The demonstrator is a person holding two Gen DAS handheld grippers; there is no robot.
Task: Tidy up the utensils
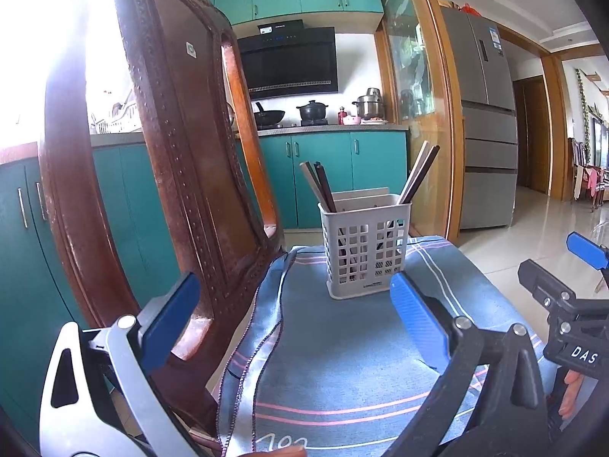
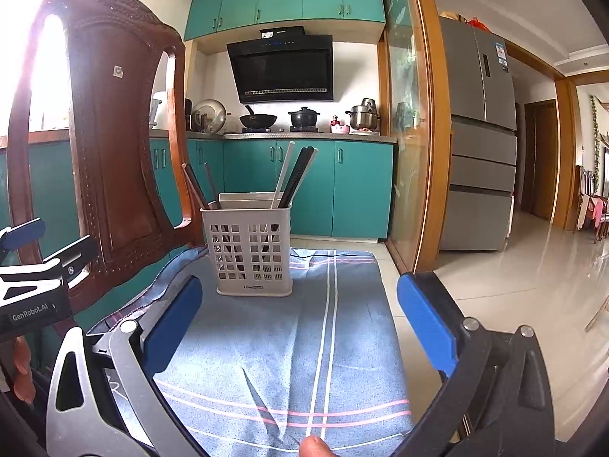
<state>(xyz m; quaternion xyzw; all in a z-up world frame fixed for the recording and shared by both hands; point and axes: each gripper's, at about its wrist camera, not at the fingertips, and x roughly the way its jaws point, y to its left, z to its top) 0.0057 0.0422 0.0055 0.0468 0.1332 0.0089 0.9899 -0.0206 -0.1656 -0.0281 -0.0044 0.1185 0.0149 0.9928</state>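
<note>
A grey perforated utensil holder point(image 1: 366, 245) point(image 2: 252, 251) stands upright on a blue cloth point(image 1: 342, 361) point(image 2: 304, 342). Several dark and pale chopsticks point(image 1: 321, 186) point(image 2: 293, 179) lean out of it, some to the left, some to the right. My left gripper point(image 1: 295, 316) is open, its blue pads wide apart, low over the cloth and short of the holder. Its blue-padded fingers point(image 2: 26, 234) show at the left edge of the right wrist view. My right gripper point(image 2: 298, 323) is open too, nothing between its fingers, in front of the holder and slightly right.
A carved wooden chair back point(image 1: 179, 175) point(image 2: 110, 160) rises close on the left of the cloth. A fingertip point(image 2: 316, 447) shows at the bottom edge. Beyond are teal cabinets point(image 2: 304, 186), a stove with pots, a glass partition point(image 2: 403, 114), a fridge point(image 2: 479, 133) and tiled floor on the right.
</note>
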